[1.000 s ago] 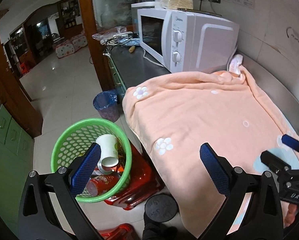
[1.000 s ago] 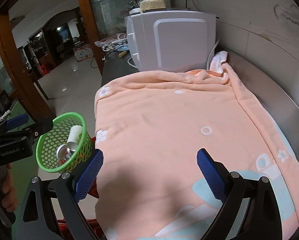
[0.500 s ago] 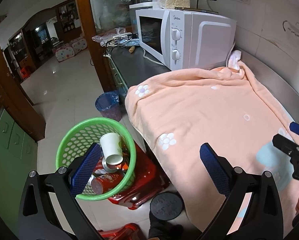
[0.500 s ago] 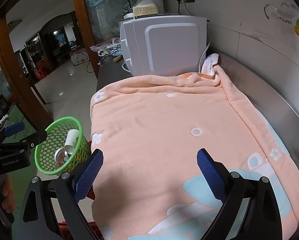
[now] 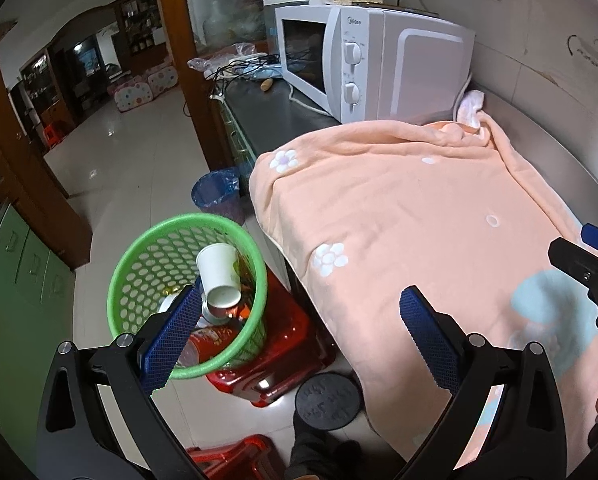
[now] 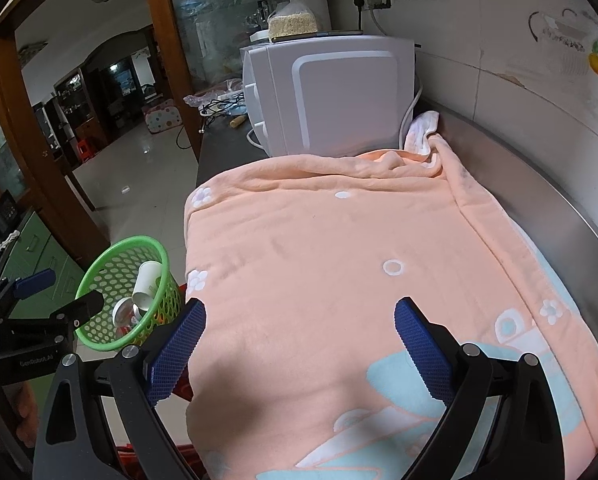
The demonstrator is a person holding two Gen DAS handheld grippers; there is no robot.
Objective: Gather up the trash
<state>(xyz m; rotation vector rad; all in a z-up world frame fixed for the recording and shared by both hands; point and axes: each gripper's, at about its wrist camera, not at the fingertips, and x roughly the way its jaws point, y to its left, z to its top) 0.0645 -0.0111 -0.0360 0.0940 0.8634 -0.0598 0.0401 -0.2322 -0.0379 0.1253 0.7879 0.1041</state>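
Pulled back and lifted since a second ago, the left gripper [image 5: 299,312] now takes in more of the counter and floor; its blue-padded fingers stand spread wide, holding nothing; below and just ahead of its left finger sits the green mesh basket [image 5: 139,256] on a red plastic stool [image 5: 287,348], with a white paper cup [image 5: 219,276], a red snack wrapper [image 5: 209,340] and other trash already inside; ahead to its right the peach flower-print blanket [image 5: 419,216] covers the counter up to the white microwave [image 5: 363,64]; no loose litter shows on it.

From the right wrist, the right gripper [image 6: 299,320] has likewise drawn back, so the blanket [image 6: 339,264] fills less of the view; its fingers are also spread and empty; the basket [image 6: 99,320] lies off to its left, beyond the left gripper [image 6: 39,300]; with the blanket bare and both tools retreating, the collecting looks finished, or nearly so.
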